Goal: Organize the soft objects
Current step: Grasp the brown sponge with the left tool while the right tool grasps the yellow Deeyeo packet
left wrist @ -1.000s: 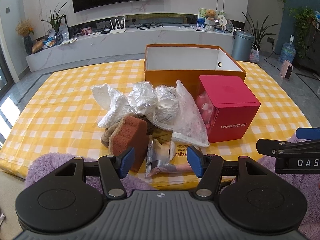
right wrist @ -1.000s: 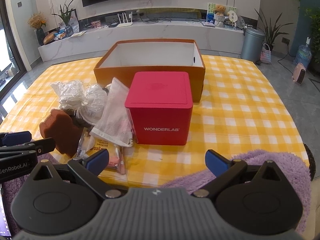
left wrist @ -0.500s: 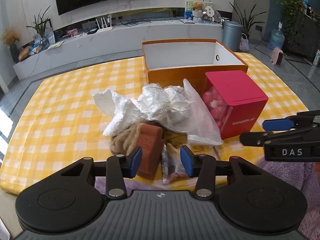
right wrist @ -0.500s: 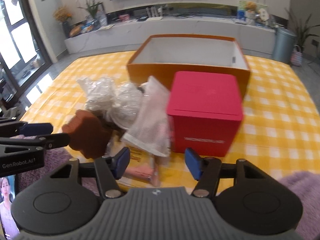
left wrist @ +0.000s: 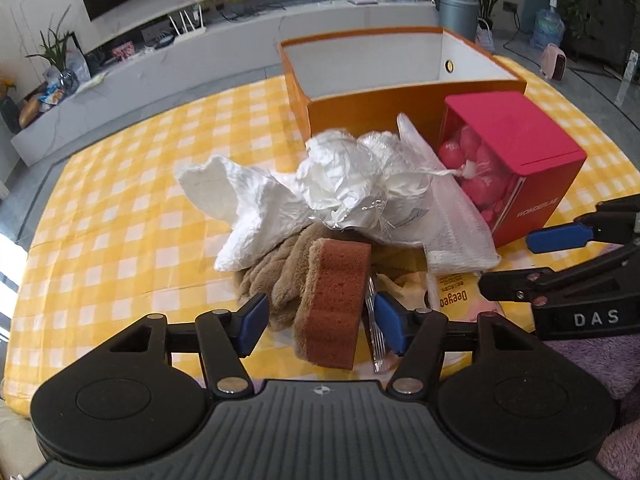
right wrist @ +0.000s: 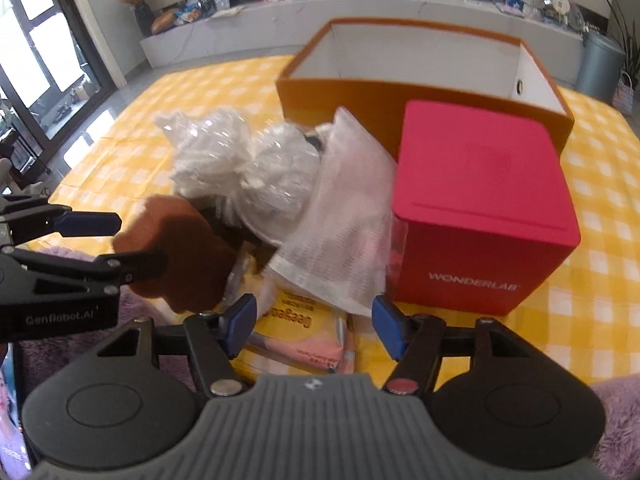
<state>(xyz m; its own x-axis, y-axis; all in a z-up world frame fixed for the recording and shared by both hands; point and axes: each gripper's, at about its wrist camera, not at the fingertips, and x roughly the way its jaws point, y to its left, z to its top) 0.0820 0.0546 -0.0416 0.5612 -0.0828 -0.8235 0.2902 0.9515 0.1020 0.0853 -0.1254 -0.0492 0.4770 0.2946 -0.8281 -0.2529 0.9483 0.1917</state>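
Soft items piled before an orange box (left wrist: 372, 108)

The left tool (left wrist: 320, 320), just reopened wide, brackets a brown sponge (left wrist: 334, 300) ungripped; the right tool (right wrist: 312, 326), part-open and slightly widening, holds nothing.

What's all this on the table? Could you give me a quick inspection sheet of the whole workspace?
Surface: yellow checked tablecloth.
Job's things: brown sponge, tan plush, white crumpled bags, mesh pouch, yellow packet in one pile.
Clutter: red box; open orange box behind it.
Grippers: left gripper and right gripper, jaws open, holding nothing.
Cables: nothing seen on the table.
Surroundings: living room, bin.
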